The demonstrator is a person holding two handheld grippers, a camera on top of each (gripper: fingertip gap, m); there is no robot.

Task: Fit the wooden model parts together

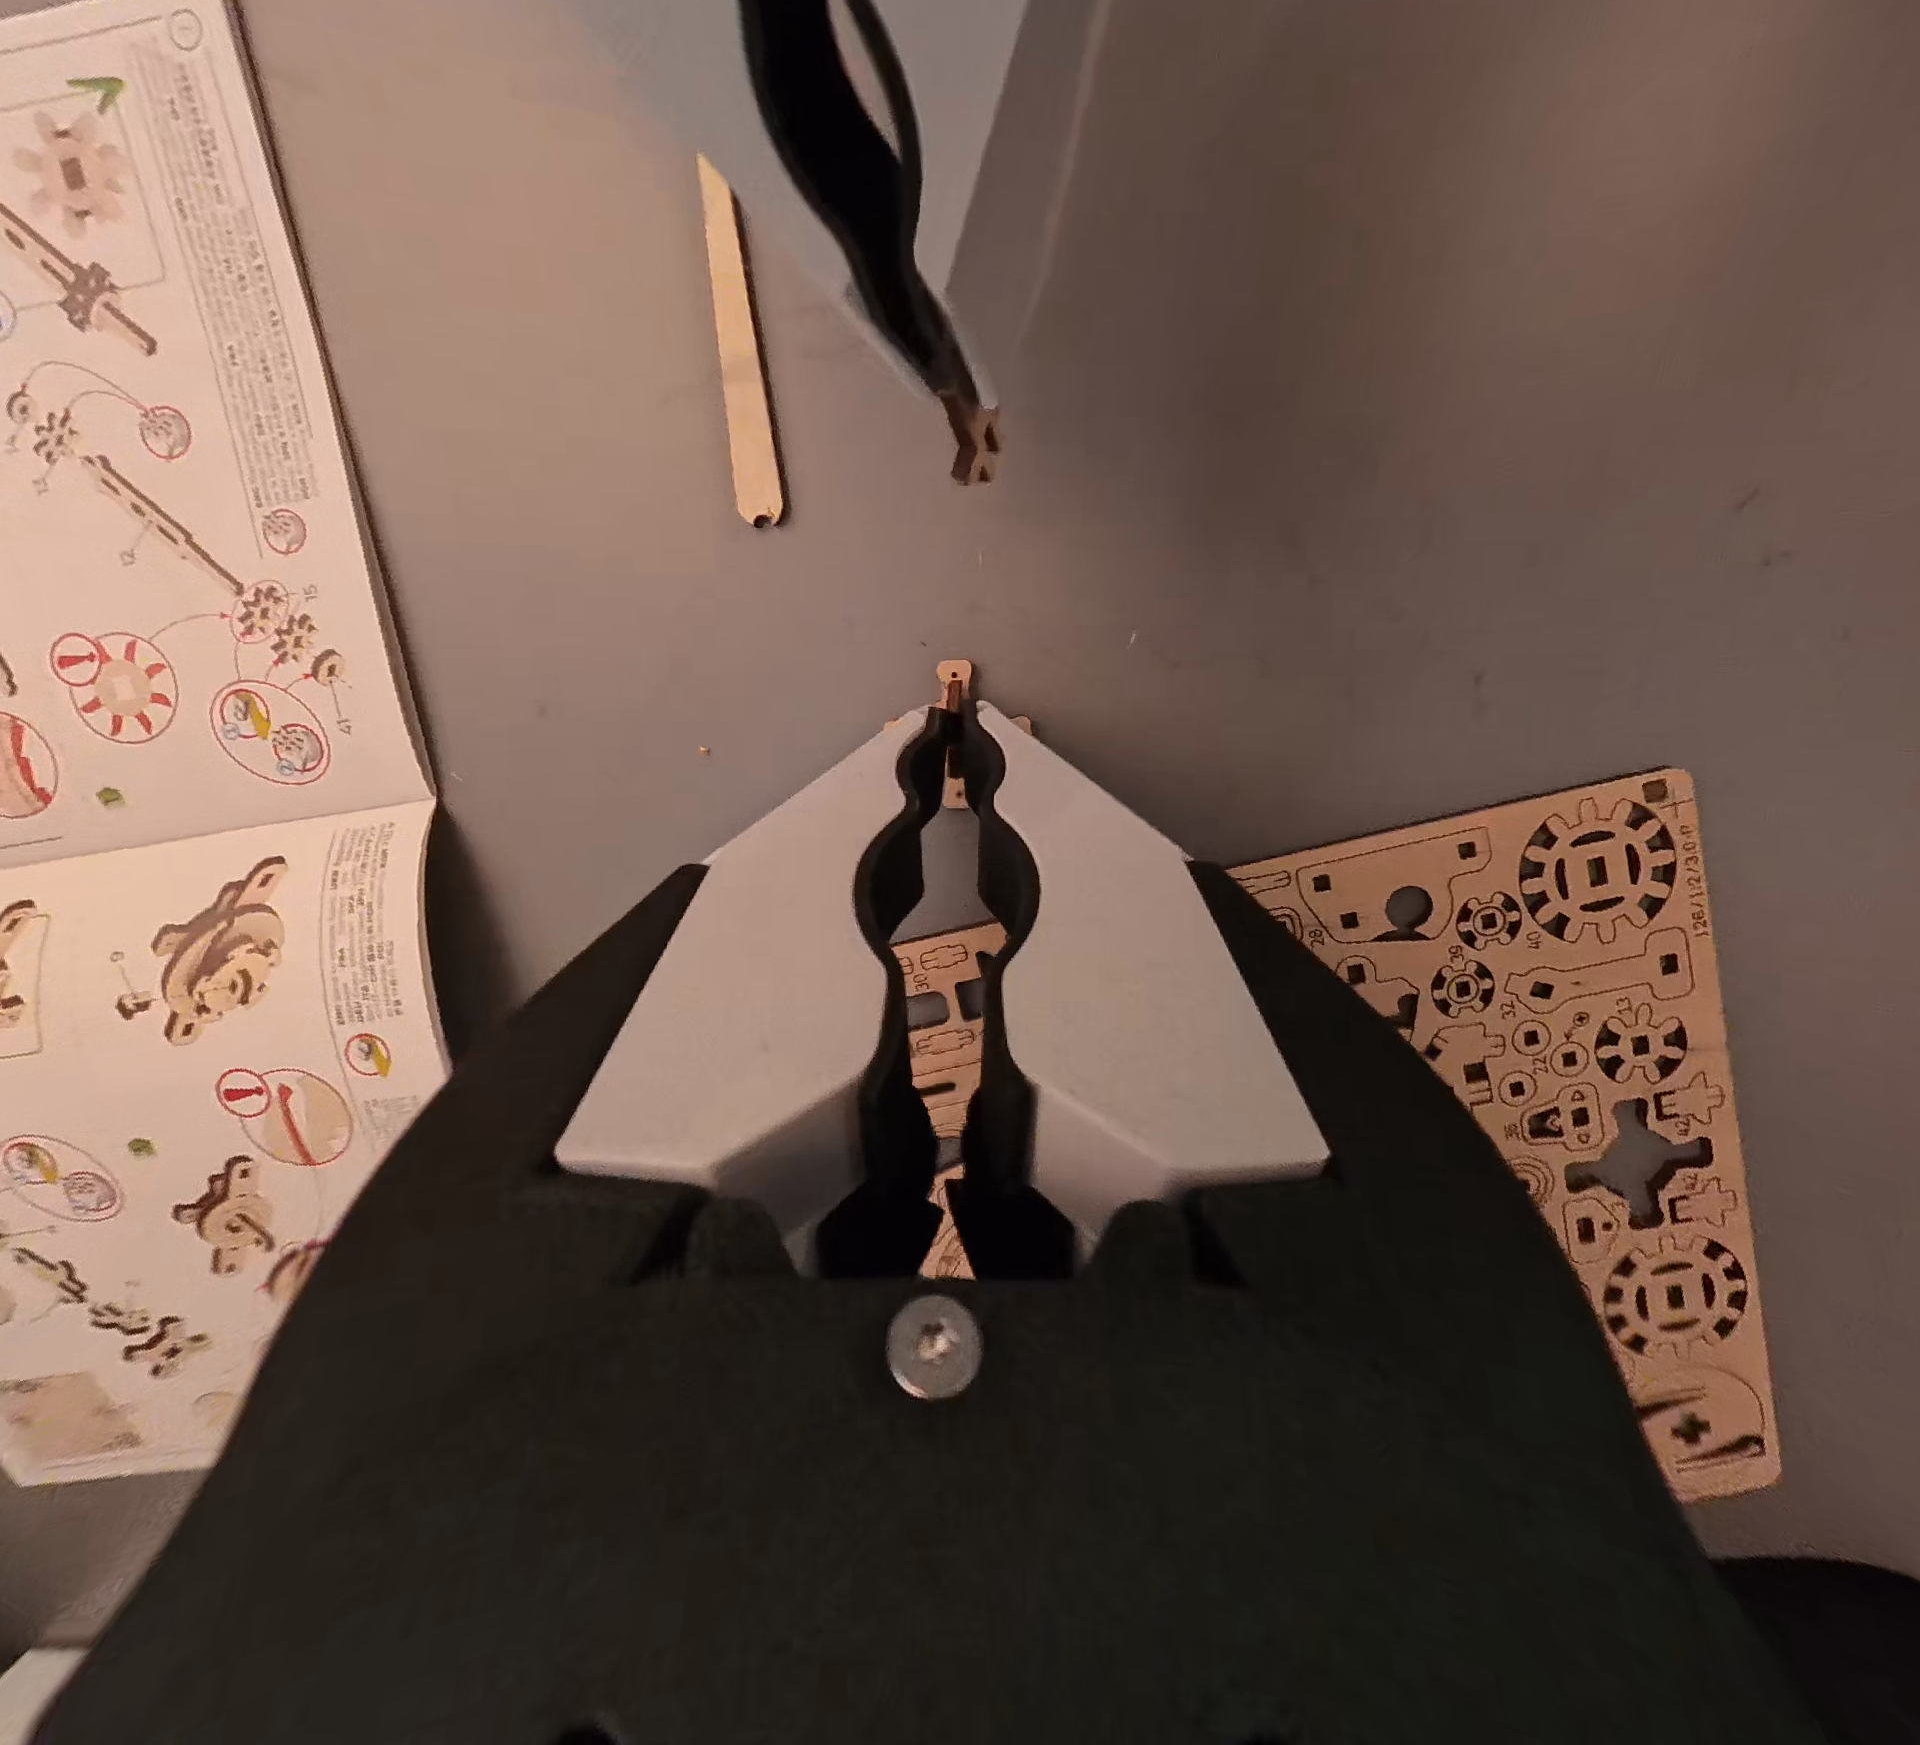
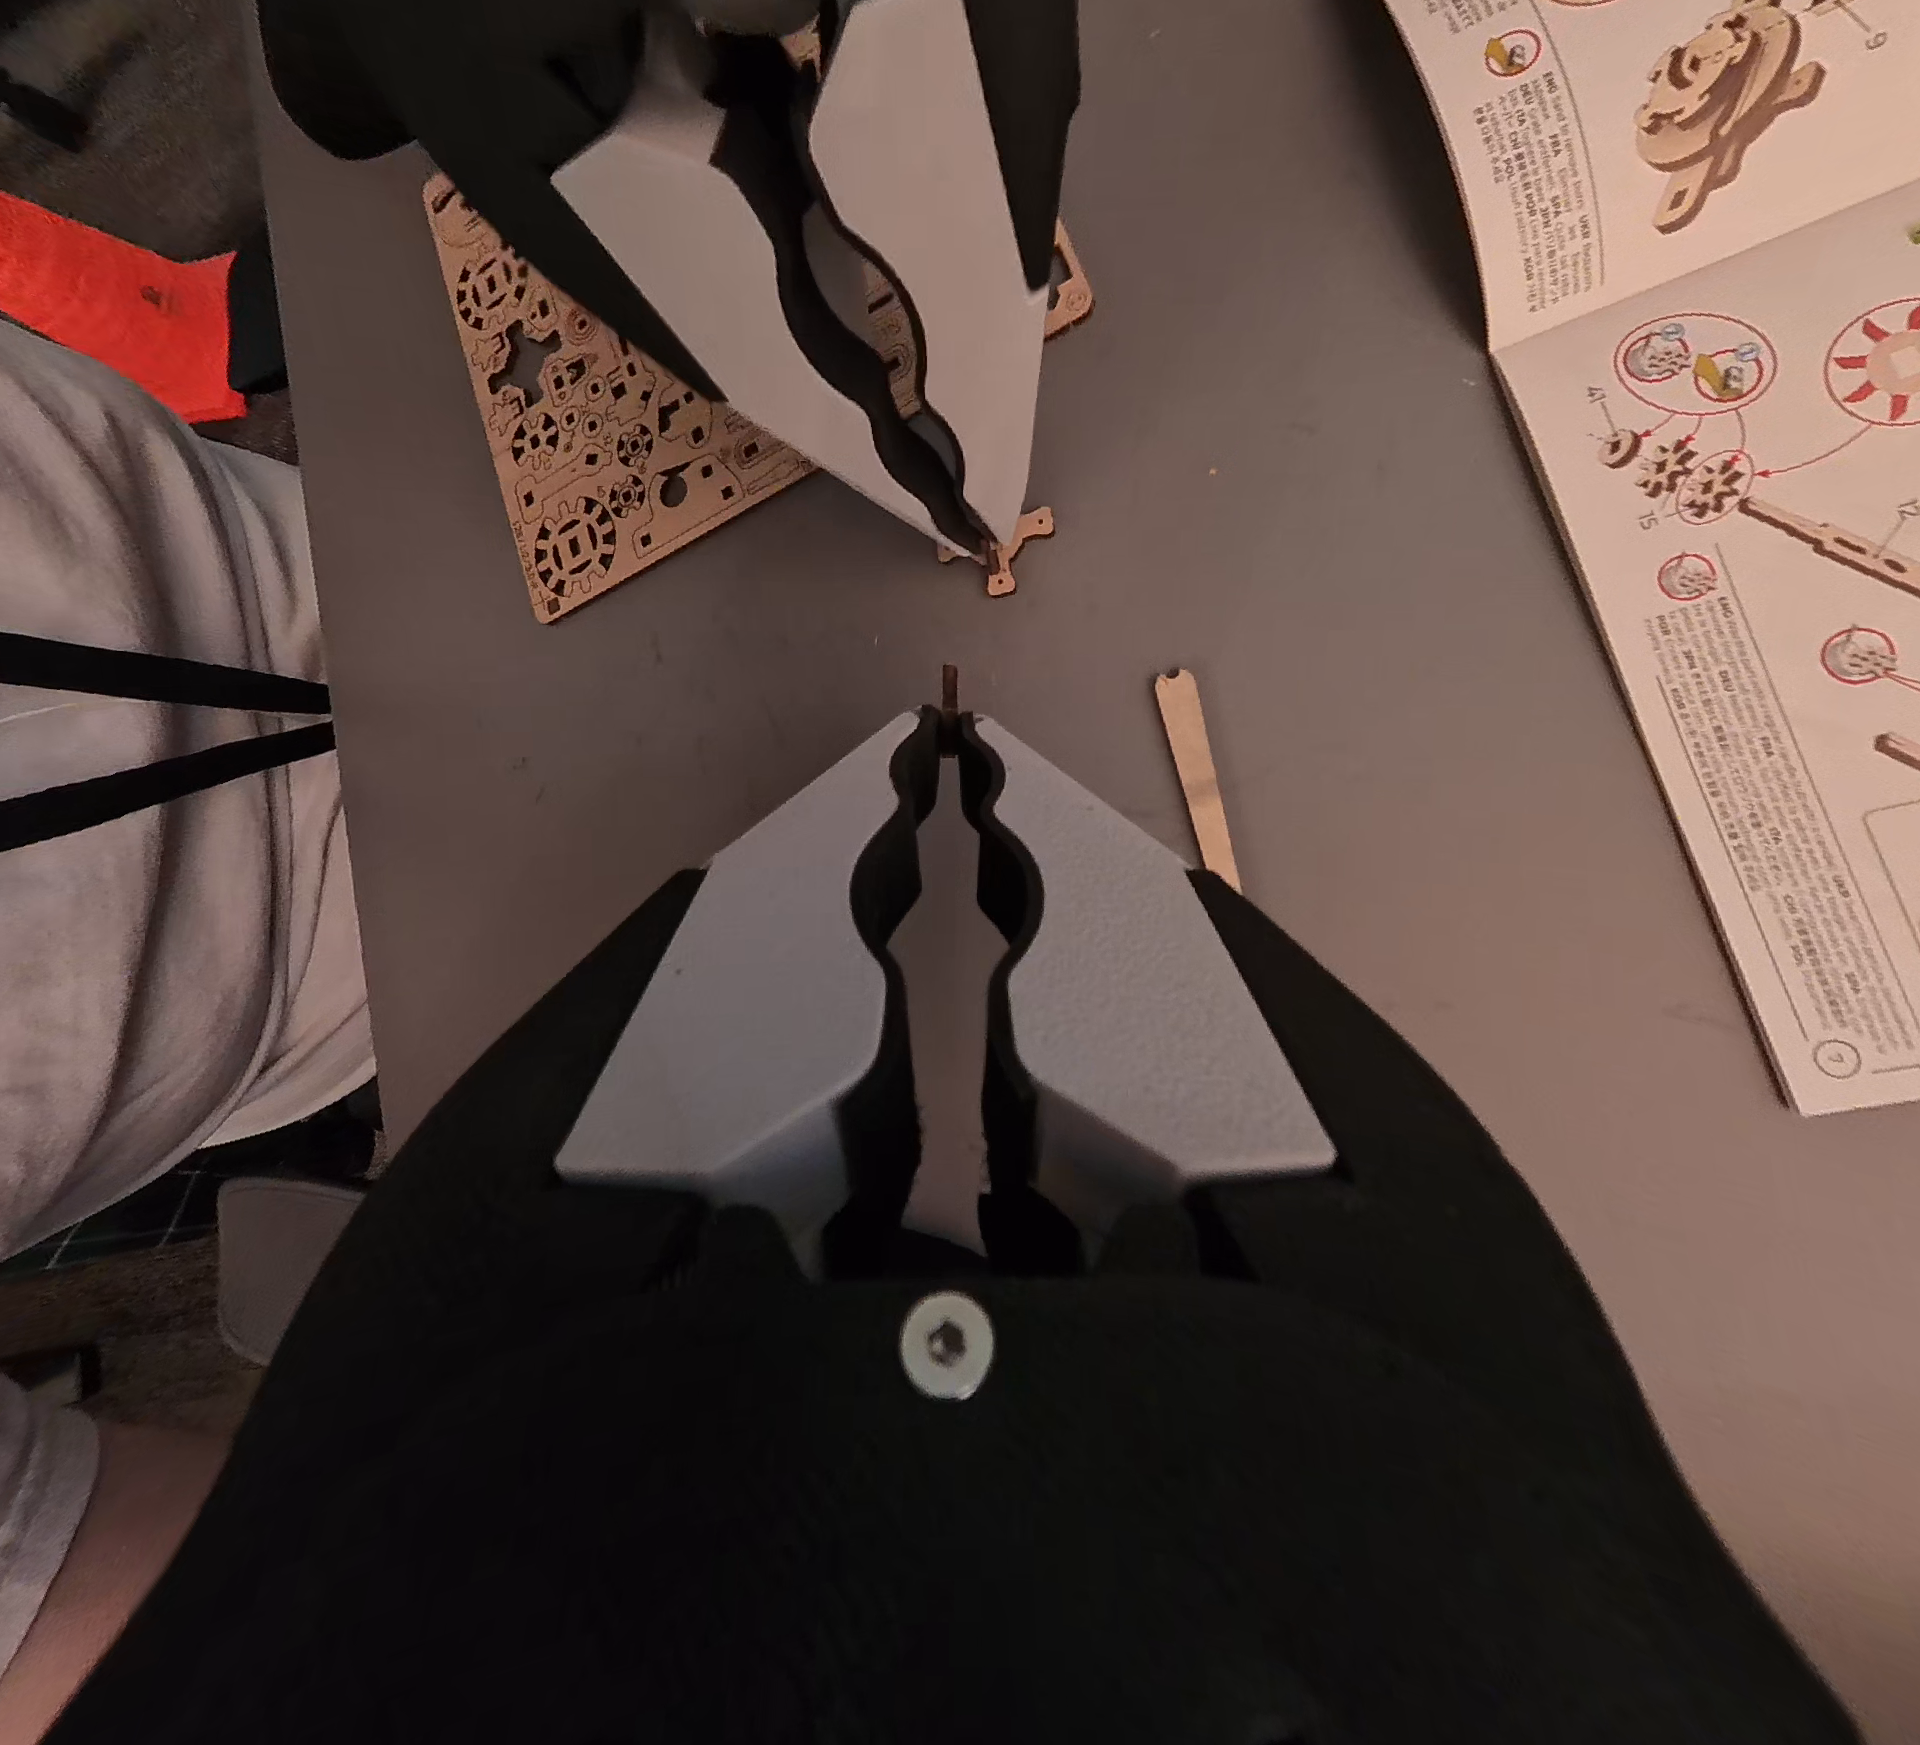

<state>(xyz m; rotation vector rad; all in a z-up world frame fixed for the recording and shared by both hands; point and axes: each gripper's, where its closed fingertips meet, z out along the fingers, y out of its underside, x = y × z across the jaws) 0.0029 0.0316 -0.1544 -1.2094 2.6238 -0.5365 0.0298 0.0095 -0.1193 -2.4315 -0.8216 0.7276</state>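
Observation:
My left gripper (image 1: 951,721) is shut on a small pale cross-shaped wooden part (image 1: 953,679) and holds it at the grey table. In the right wrist view this gripper (image 2: 977,537) comes in from the top with the cross part (image 2: 1023,542) at its tips. My right gripper (image 2: 948,725) is shut on a small dark wooden piece (image 2: 949,693) that sticks out past the tips. In the left wrist view the right gripper (image 1: 961,396) is blurred, with a notched piece (image 1: 975,446) at its end. The two held parts face each other, a short gap apart.
A laser-cut wooden parts sheet (image 1: 1507,1020) lies under and right of my left gripper; it also shows in the right wrist view (image 2: 582,469). A flat wooden stick (image 1: 740,355) (image 2: 1195,770) lies between. An open instruction booklet (image 1: 187,552) (image 2: 1714,448) lies alongside. A person's grey clothing (image 2: 156,812) is beyond the table edge. One gripper's finger ends stand about 6 cm off the other's.

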